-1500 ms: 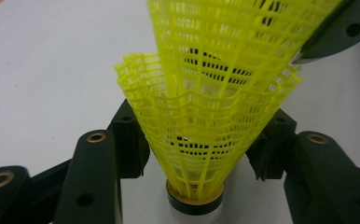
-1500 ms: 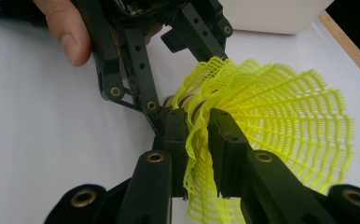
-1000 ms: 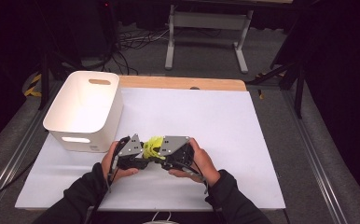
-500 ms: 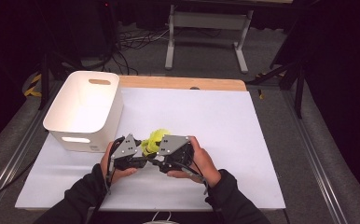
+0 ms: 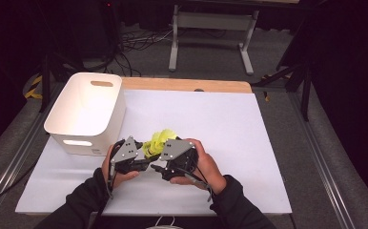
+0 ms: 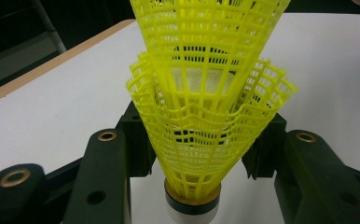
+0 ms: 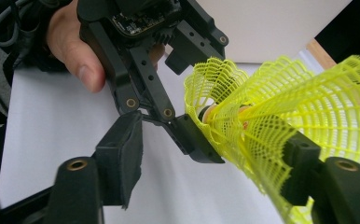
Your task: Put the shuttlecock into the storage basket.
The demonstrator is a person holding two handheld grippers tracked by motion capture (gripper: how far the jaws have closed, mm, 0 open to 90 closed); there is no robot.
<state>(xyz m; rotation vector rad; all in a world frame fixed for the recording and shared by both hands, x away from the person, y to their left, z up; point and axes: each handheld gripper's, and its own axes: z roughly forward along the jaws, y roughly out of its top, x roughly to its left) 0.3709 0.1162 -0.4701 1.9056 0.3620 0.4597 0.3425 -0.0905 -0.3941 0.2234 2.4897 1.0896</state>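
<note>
Two yellow mesh shuttlecocks are nested one inside the other. In the left gripper view the outer one [image 6: 201,154] stands on its white cork base between my jaws, whose pads press its skirt from both sides. The inner shuttlecock [image 6: 211,42] rises out of it. My left gripper [image 6: 199,144] is shut on the outer skirt. In the right gripper view my right gripper [image 7: 211,163] is open: the inner shuttlecock [image 7: 308,98] lies against its right jaw, with a wide gap to the left pad. In the high view both grippers [image 5: 146,155] [image 5: 159,160] meet at the shuttlecocks [image 5: 159,140].
A white bin [image 5: 91,143] with handle slots stands at the table's left, just beyond my left hand. A white sheet [image 5: 230,143] covers the table, with a wooden strip [image 5: 187,85] along the far edge. Metal frame legs and cables lie on the floor behind.
The right gripper has edged slightly left toward the left one. The yellow shuttlecocks now show a little farther up between the two grippers.
</note>
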